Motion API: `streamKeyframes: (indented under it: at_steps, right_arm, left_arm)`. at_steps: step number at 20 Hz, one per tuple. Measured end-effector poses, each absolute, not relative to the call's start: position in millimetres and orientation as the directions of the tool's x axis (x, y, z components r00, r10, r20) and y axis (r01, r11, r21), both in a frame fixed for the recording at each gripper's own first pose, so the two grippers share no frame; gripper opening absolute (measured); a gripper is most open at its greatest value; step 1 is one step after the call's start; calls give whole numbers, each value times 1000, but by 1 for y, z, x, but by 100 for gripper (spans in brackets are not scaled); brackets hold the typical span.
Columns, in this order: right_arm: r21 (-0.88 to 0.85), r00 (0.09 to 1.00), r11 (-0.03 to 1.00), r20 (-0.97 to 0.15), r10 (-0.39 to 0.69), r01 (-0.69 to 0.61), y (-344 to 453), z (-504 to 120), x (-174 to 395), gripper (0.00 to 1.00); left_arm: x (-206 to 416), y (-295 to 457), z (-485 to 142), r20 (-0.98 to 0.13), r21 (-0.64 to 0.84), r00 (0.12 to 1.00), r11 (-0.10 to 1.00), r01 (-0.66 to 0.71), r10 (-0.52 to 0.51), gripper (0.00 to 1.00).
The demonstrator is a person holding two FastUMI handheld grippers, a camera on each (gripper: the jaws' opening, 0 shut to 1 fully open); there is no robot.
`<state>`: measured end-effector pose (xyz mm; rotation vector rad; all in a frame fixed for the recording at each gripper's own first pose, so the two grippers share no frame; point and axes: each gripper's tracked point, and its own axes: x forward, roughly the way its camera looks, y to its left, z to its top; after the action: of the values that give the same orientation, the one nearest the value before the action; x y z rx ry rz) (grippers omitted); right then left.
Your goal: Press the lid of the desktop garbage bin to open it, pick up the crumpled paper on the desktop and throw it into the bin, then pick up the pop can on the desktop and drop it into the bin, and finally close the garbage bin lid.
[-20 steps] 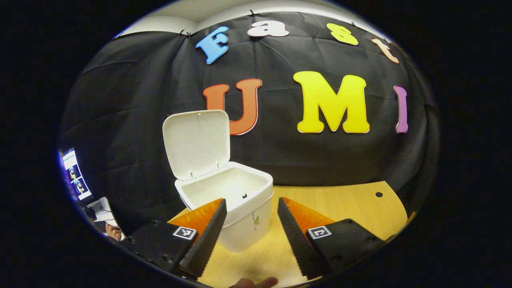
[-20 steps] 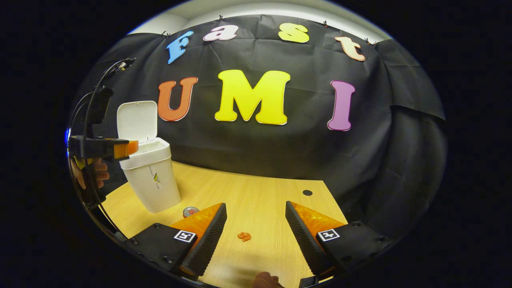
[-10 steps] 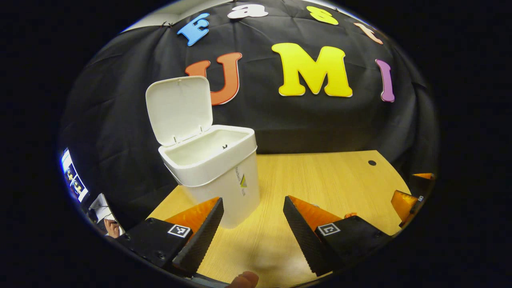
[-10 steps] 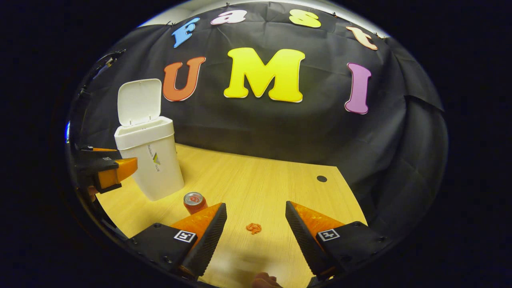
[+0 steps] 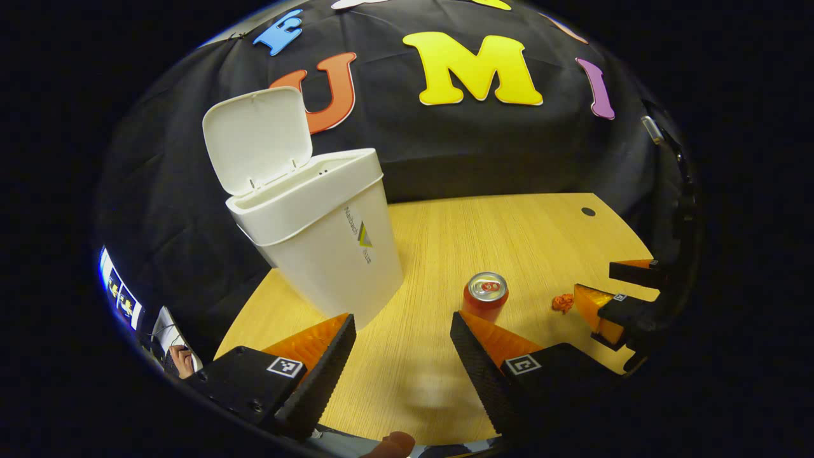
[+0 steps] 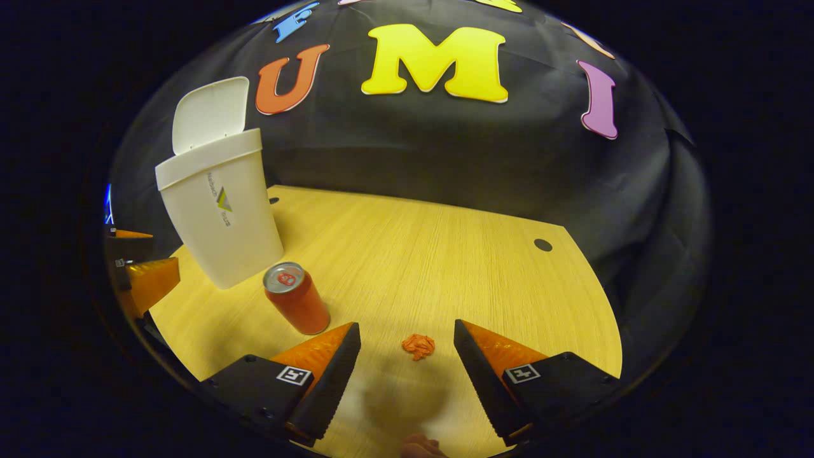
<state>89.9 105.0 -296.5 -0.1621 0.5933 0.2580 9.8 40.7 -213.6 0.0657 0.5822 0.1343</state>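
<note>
Paper (image 6: 418, 346) sits low centre in the right gripper view, on the bench (image 6: 445, 254) dead ahead of the right hand-held gripper (image 6: 407, 369) — spread wide, empty, nearer than the left hand-held gripper (image 5: 400, 359), likewise open — bin (image 6: 219, 210) upper left, lid up.

Light: bright and even on the tabletop (image 6: 445, 254), seemingly from overhead; the booth wall stays dark
Shadows: a soft grey patch lies on the wood between the right hand-held gripper (image 6: 407, 369) fingers; a similar faint smudge sits before the left hand-held gripper (image 5: 400, 362)
Glare: a mild sheen on the pop can (image 6: 296, 299) top
Distortion: strong fisheye bending; the garbage bin (image 5: 318, 222) leans, the table edges curve
Focus: centre sharp, rims darker and softer
</note>
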Motion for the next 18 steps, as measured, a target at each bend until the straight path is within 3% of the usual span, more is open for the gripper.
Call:
streamKeyframes:
  at_steps: [6, 17, 18]
  right_arm:
    - [-63, 732, 961, -662, 161, -268, 99, -350, 114, 94]
    - [-26, 642, 968, -753, 146, -251, 95, -396, 131, 94]
    - [-19, 634, 965, -758, 156, -260, 99, -398, 130, 89]
  left_arm:
    - [7, 19, -249, -612, 63, 786, 996, -61, 87, 98]
    - [-1, 27, -275, -676, 59, 727, 992, -107, 119, 99]
    - [-2, 28, -276, -677, 62, 725, 992, -110, 123, 98]
